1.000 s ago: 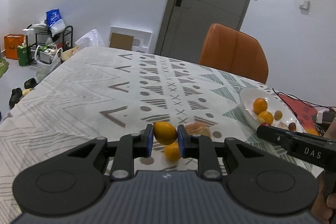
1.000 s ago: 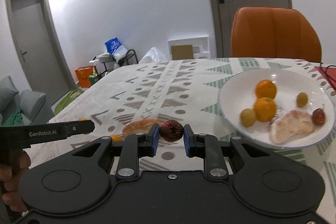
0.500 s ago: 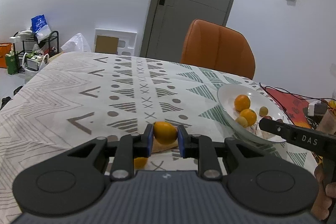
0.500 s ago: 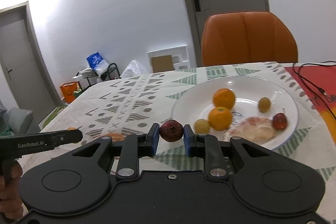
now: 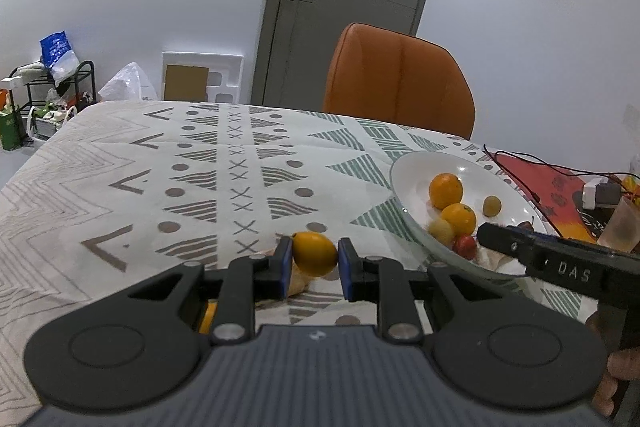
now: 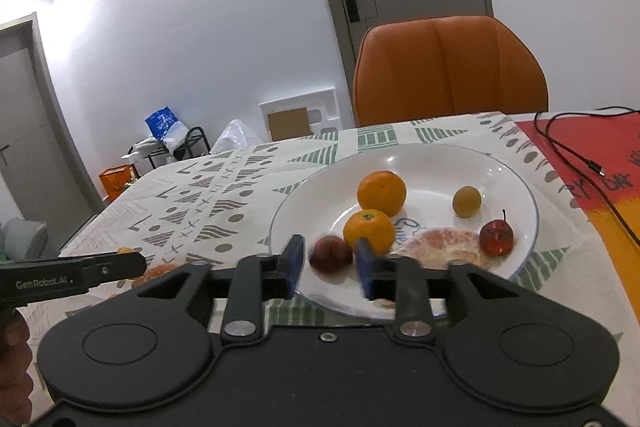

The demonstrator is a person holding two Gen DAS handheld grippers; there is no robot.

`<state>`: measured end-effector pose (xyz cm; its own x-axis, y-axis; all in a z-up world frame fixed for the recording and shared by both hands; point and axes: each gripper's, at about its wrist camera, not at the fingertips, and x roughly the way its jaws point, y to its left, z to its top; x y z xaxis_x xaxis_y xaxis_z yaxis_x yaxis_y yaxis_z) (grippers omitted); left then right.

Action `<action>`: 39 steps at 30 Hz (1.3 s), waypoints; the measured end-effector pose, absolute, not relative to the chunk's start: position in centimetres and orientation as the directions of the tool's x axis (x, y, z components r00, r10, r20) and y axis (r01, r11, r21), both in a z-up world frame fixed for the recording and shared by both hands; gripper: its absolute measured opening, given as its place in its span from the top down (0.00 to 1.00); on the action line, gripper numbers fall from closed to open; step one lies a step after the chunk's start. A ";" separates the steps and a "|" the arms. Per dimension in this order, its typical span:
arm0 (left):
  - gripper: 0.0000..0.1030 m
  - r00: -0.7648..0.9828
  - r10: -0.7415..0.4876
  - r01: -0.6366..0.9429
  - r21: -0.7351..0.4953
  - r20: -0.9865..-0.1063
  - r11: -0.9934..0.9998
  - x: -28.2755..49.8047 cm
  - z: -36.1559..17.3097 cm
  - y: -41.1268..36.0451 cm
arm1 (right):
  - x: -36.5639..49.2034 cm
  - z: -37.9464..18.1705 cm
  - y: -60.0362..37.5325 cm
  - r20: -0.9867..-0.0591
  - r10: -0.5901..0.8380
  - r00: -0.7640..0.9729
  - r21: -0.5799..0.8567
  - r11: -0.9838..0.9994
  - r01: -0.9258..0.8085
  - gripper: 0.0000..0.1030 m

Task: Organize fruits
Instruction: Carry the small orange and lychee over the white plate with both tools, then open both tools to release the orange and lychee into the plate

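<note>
My left gripper (image 5: 314, 261) is shut on a small yellow-orange fruit (image 5: 315, 253) and holds it above the patterned tablecloth, left of the white plate (image 5: 404, 171). My right gripper (image 6: 327, 263) is open over the near-left part of the plate (image 6: 516, 183). A dark red fruit (image 6: 330, 254), blurred, sits between its fingers without touching them. The plate holds two oranges (image 6: 381, 193), a small yellow-green fruit (image 6: 466, 201), a small red fruit (image 6: 496, 237) and a peeled pomelo piece (image 6: 444, 247).
An orange chair (image 5: 396, 79) stands behind the table. A pale fruit piece (image 5: 298, 283) and another orange fruit (image 5: 206, 317) lie on the cloth under my left gripper. A red mat (image 6: 592, 163) with a black cable lies right of the plate.
My right gripper moved over the plate and opened, letting go of the dark red fruit. My left gripper moved right toward the plate, still holding its fruit.
</note>
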<state>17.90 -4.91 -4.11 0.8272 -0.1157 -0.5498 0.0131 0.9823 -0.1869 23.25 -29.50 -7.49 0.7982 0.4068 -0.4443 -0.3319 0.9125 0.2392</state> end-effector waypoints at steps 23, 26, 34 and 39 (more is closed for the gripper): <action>0.78 0.812 -0.197 0.139 -0.147 -0.549 0.979 22.8 -4.0 -11.6 | 21.8 -7.7 -34.6 -0.460 0.384 0.801 0.273 0.919 -0.284 0.49; 0.78 0.810 -0.202 0.149 -0.140 -0.551 0.979 23.5 -4.1 -12.4 | 21.7 -7.6 -35.1 -0.460 0.383 0.801 0.281 0.919 -0.278 0.49; 0.73 0.827 -0.176 0.129 -0.125 -0.534 0.984 24.6 -3.7 -12.7 | 22.0 -7.6 -35.9 -0.455 0.385 0.803 0.295 0.916 -0.273 0.49; 0.67 0.824 -0.156 0.100 -0.132 -0.544 0.986 24.2 -3.5 -11.6 | 22.3 -7.6 -35.5 -0.453 0.388 0.803 0.300 0.914 -0.272 0.49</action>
